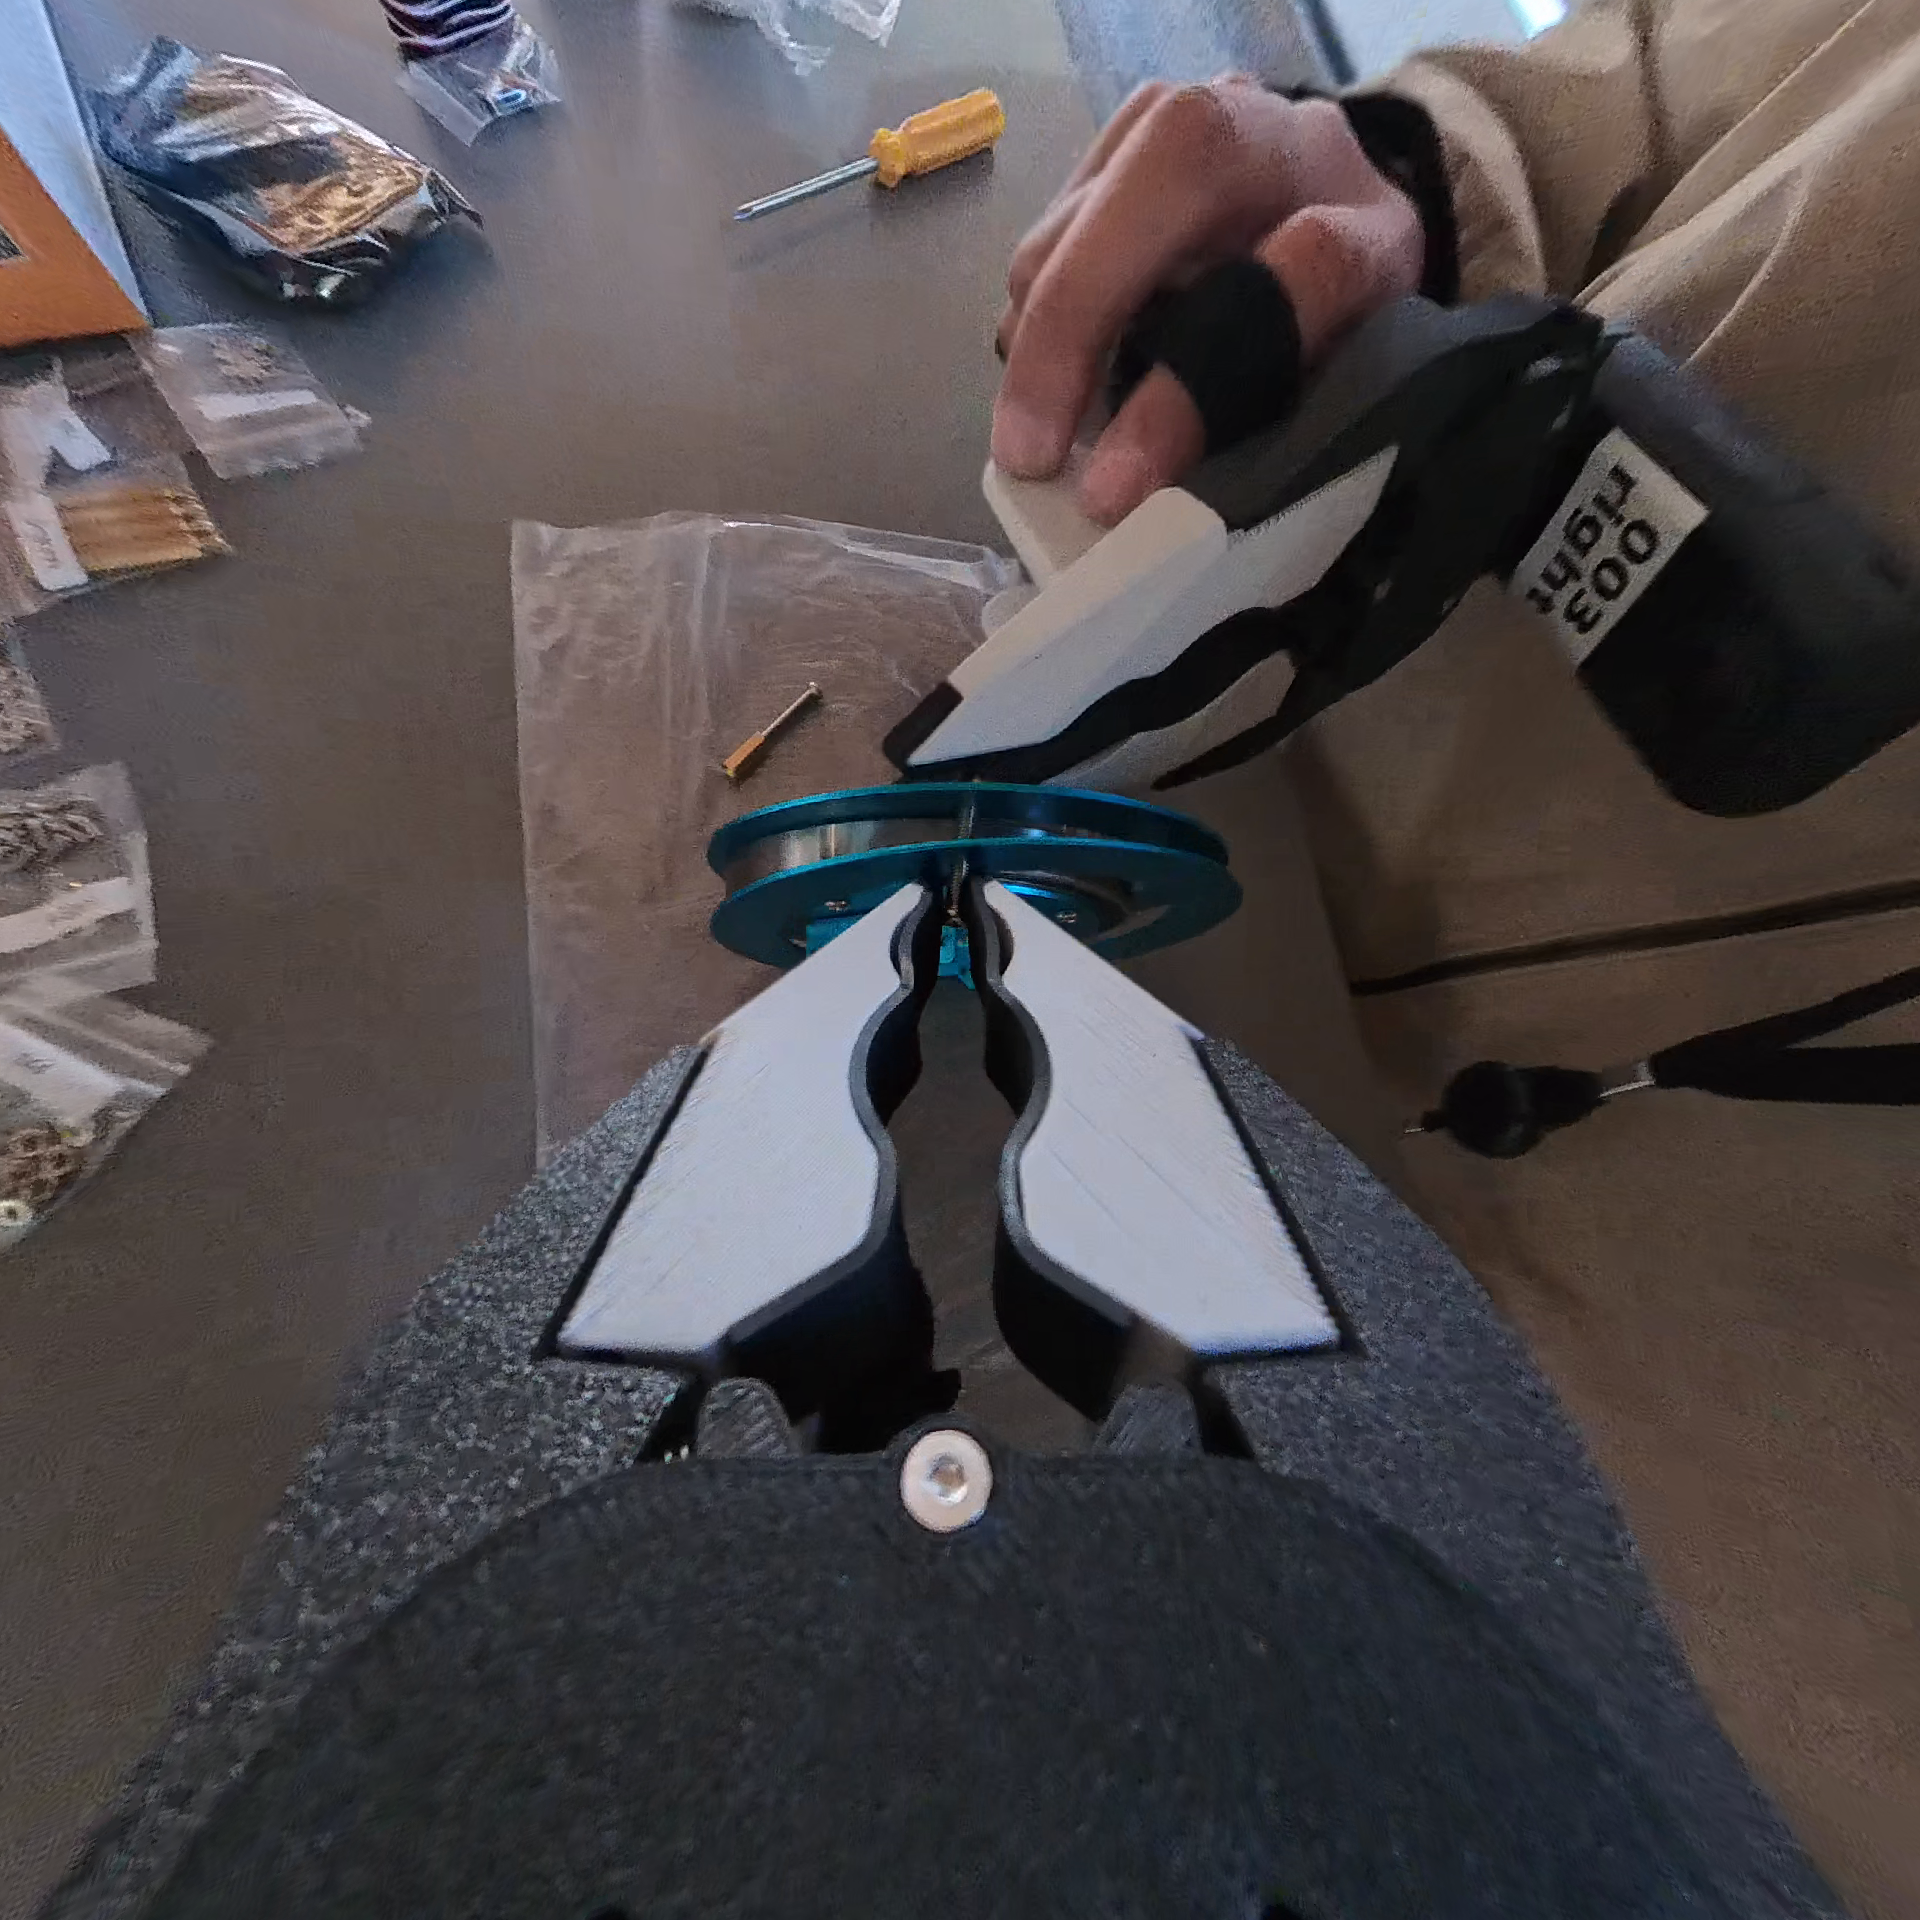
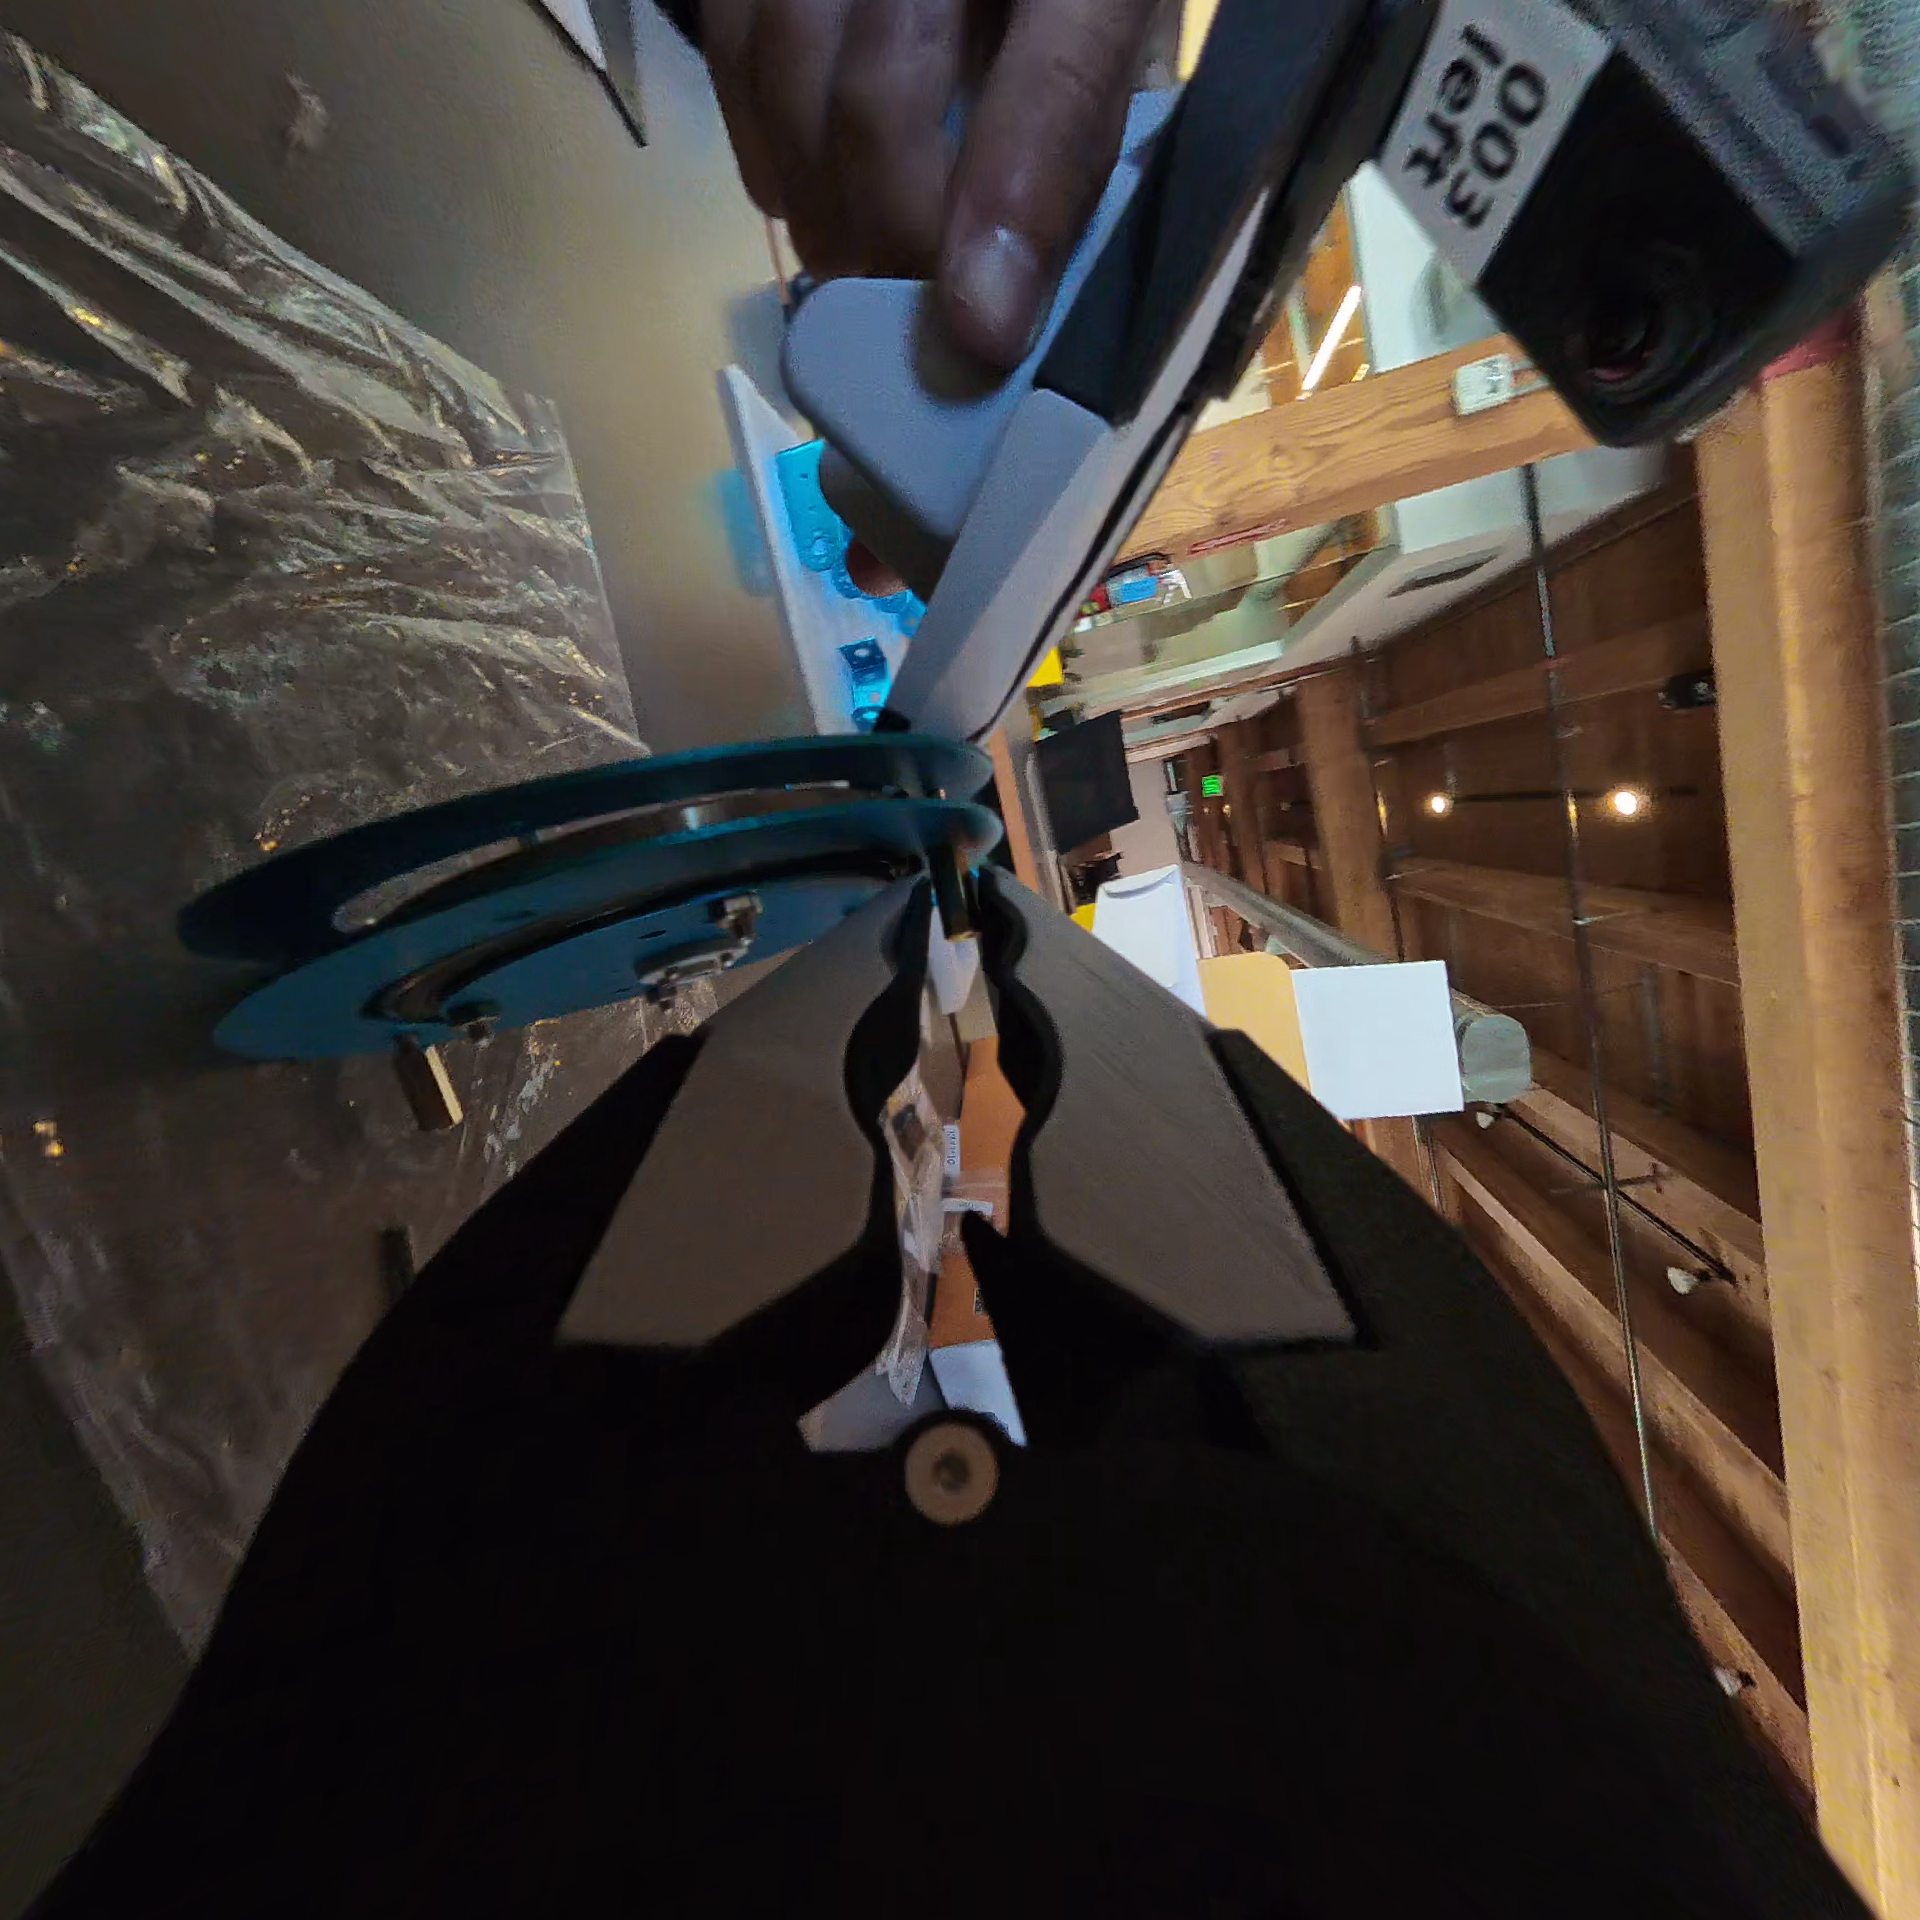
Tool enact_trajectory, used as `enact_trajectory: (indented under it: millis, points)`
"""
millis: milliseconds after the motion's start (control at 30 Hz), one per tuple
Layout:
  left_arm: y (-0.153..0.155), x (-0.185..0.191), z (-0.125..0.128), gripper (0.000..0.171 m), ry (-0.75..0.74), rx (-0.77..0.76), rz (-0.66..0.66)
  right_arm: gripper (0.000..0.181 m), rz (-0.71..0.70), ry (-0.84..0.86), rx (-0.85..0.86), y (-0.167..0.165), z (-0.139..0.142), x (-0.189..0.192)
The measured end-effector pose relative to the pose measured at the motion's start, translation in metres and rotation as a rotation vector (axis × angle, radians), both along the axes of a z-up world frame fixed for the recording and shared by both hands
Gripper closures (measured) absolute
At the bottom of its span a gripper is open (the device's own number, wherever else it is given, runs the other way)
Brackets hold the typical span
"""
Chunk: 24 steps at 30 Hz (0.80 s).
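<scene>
Far left in the left wrist view, clear packets of small hardware (image 1: 94, 499) lie on the grey table (image 1: 364, 831), with a dark foil bag (image 1: 281, 177) behind them. Further right, a yellow-handled screwdriver (image 1: 883, 151) rests on the table well apart from the grippers. A clear plastic bag (image 1: 665, 748) lies flat mid-table, and a small brass standoff with a screw (image 1: 771, 730) sits on it.

Just right of that, the blue disc assembly (image 1: 971, 868), 2 round plates stacked with a gap between them, is held above the bag. The left gripper (image 1: 951, 920) has its fingers pinched nearly together on a thin pin at the assembly's near edge. From the upper right, the right gripper (image 1: 920, 753) touches the top plate; in its own view its fingers (image 2: 914, 935) are clamped on a short brass post (image 2: 954, 899) at the disc rim (image 2: 582, 914). A bare hand (image 1: 1164, 301) grips its handle.
</scene>
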<state>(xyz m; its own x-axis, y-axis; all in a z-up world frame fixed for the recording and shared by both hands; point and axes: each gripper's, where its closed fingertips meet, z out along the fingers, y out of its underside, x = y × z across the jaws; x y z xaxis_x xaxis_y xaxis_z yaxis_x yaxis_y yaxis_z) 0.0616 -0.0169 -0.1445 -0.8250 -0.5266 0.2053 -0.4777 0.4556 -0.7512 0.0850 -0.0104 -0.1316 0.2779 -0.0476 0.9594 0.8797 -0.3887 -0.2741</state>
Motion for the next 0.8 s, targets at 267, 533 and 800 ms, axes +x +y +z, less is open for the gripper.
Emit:
enact_trajectory:
  millis: [267, 533, 800]
  points:
    - [0.000, 0.002, -0.001, 0.169, 0.086, -0.117, 0.012, 0.176, 0.164, -0.052, -0.028, -0.002, 0.001, -0.005]
    - [0.002, 0.010, -0.002, 0.169, -0.254, 0.167, 0.072, 0.177, 0.066, -0.015, -0.282, -0.003, -0.004, 0.006]
    - [0.001, 0.007, -0.001, 0.169, -0.531, 0.404, 0.062, 0.177, 0.074, 0.280, -0.483, -0.009, -0.008, -0.002]
